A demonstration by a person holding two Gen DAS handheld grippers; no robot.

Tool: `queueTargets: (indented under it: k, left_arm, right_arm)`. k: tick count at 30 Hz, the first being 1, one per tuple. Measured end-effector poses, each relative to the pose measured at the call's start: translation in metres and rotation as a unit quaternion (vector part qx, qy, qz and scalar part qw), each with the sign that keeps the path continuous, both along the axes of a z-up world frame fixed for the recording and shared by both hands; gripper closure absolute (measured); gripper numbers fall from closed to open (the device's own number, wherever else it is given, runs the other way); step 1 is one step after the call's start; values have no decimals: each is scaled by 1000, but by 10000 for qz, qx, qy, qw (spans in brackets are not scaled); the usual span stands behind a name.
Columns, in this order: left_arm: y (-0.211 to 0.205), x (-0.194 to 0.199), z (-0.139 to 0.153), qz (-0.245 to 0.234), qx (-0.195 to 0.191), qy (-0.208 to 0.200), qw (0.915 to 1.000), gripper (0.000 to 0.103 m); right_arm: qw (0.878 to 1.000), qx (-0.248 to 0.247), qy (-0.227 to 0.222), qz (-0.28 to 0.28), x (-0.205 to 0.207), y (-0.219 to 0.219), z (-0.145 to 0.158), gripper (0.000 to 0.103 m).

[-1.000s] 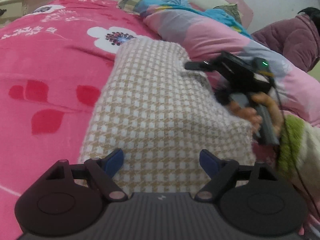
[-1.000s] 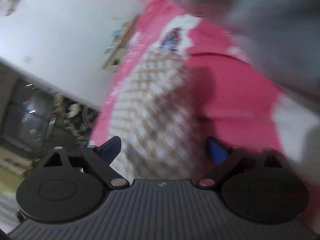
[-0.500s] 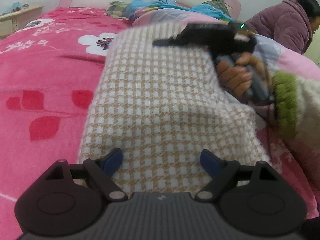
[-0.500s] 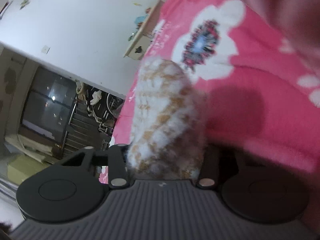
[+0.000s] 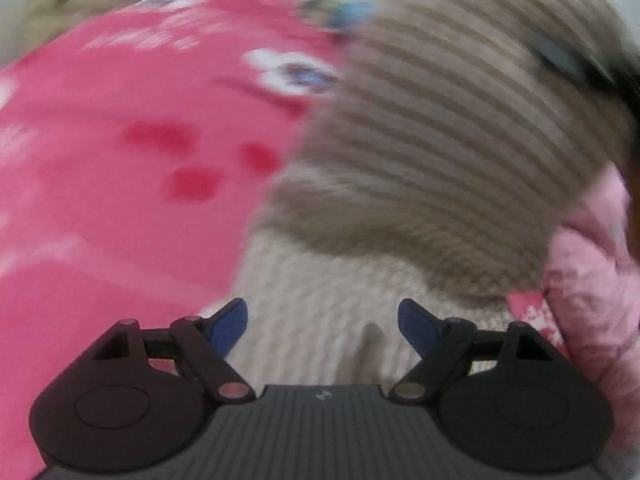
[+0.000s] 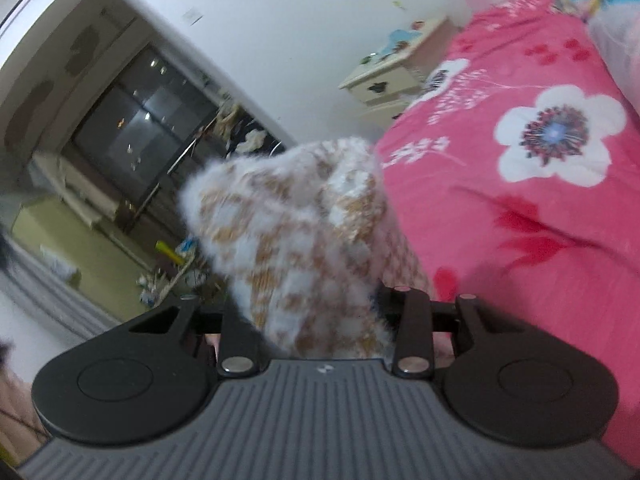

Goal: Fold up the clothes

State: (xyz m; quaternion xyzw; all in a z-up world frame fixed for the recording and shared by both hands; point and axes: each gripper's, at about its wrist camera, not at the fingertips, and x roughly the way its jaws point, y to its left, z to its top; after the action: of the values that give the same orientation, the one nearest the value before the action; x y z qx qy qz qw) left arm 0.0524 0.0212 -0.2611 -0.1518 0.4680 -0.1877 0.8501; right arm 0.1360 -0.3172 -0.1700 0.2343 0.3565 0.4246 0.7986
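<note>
1. Checked knit garment [image 6: 304, 240], tan and white: one bunched corner sits raised above the bed in the right hand-held gripper [image 6: 316, 320]; the rest lies on the pink floral bedspread [image 6: 520, 240], directly ahead of the left hand-held gripper [image 5: 322, 330].
2. Right hand-held gripper: jaws narrow and closing, pads pressing on a thick wad of the knit.
3. Left hand-held gripper: jaws wide and narrowing slightly, nothing pinched; fabric lies below and between the blue fingertips [image 5: 230, 322]. The left wrist view is blurred, so contact cannot be judged.
4. Handling, as a judgement: the garment appears soft, fuzzy, light and limp. It should drape from any held point, stretch under pull and cling somewhat to the plush bedspread. It is neither fragile nor slippery.
5. Best hold, as a judgement: corners or hem edges, pinching only the layers meant to move; a mid-panel grip would bunch the cloth.
6. Surroundings: a pale bedside cabinet [image 6: 392, 76] stands beyond the bed; a pink padded cover [image 5: 592, 280] lies just beside the garment on its right.
7. Obstruction: the lifted fold [image 5: 460, 140] hangs over the flat part and hides the far edge from the left wrist view.
</note>
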Motion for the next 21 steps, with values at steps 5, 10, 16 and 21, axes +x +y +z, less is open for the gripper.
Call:
queueTargets:
  k: [5, 10, 16, 21]
  left_arm:
    - [95, -50, 12, 1232, -973, 708, 9851, 21]
    - [140, -89, 24, 1709, -1453, 639, 9724, 21]
    - [132, -104, 24, 1439, -1348, 668, 9781, 21]
    - [122, -112, 31, 1226, -1306, 407, 9830, 21]
  right_arm:
    - [9978, -463, -316, 350, -71, 41, 15, 68]
    - [9843, -1353, -686, 902, -145, 95, 8, 68]
    - [8951, -3529, -1889, 1961, -232, 167, -35, 68]
    - [8110, -4474, -2811, 2513, -273, 182, -49, 69]
